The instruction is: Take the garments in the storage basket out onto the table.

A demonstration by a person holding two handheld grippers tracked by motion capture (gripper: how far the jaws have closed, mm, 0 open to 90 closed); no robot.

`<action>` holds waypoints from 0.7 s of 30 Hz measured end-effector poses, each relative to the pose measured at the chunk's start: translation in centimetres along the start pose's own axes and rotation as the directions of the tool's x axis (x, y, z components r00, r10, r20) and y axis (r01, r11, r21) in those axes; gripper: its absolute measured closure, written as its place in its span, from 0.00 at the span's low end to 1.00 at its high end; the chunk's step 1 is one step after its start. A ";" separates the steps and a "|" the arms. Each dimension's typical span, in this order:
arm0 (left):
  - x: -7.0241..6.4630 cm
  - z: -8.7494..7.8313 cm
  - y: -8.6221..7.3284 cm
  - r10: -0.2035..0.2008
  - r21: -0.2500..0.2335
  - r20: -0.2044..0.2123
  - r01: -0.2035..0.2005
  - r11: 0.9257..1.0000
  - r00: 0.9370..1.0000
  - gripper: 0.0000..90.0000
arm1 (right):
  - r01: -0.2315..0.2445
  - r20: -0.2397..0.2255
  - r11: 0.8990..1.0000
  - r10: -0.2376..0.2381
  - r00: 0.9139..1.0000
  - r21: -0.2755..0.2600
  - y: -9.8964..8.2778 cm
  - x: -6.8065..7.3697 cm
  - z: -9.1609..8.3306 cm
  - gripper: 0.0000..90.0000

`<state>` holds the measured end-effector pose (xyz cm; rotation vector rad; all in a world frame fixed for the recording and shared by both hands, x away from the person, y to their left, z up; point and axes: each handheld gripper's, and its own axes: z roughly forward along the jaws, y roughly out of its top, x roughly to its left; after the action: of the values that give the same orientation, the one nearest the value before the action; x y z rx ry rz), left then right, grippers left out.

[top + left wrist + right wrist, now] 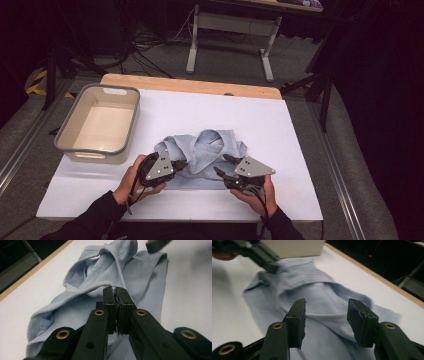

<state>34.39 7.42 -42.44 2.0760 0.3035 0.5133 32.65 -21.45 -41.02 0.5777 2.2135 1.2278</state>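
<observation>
One blue garment and one bin share the bench. Left claw pinches its edge; right claw, released, hovers over it.

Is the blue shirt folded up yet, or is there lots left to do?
Not folded yet. The blue shirt lies bunched and rumpled on the white table. The left gripper is shut on a fold of it; the right gripper hovers open over the cloth. The bin holds nothing, so most work seems left.

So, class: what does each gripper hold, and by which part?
The left gripper pinches a ribbed fold of the crumpled light-blue knit garment. The right gripper stands open above the cloth, holding nothing.
</observation>
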 end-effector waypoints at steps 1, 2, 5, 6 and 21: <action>0.0 0.1 0.0 -0.002 -0.003 0.000 0.002 1.000 1.000 0.97 | 0.002 -0.023 1.000 -0.001 1.000 0.007 0.1 0.3 0.4 0.54; -0.1 0.1 0.1 -0.004 -0.006 0.001 0.004 1.000 1.000 0.97 | 0.004 -0.048 1.000 -0.003 0.999 0.015 0.2 0.7 0.8 0.53; -0.3 0.2 0.3 -0.003 -0.011 0.005 0.003 1.000 1.000 0.97 | 0.017 -0.129 0.999 -0.012 0.992 0.036 0.3 1.8 2.2 0.51; -0.3 0.2 0.3 -0.009 -0.014 0.010 0.009 1.000 1.000 0.97 | 0.022 -0.152 0.999 -0.015 0.988 0.047 0.4 2.3 2.8 0.51; -1.0 -0.7 0.3 0.012 -0.021 -0.002 -0.012 1.000 1.000 0.82 | 0.016 -0.110 0.999 -0.012 0.994 0.036 1.4 3.9 5.8 0.94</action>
<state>33.17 7.38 -42.11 2.0582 0.2860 0.5233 33.53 -14.72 -43.32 0.5196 2.3315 1.2415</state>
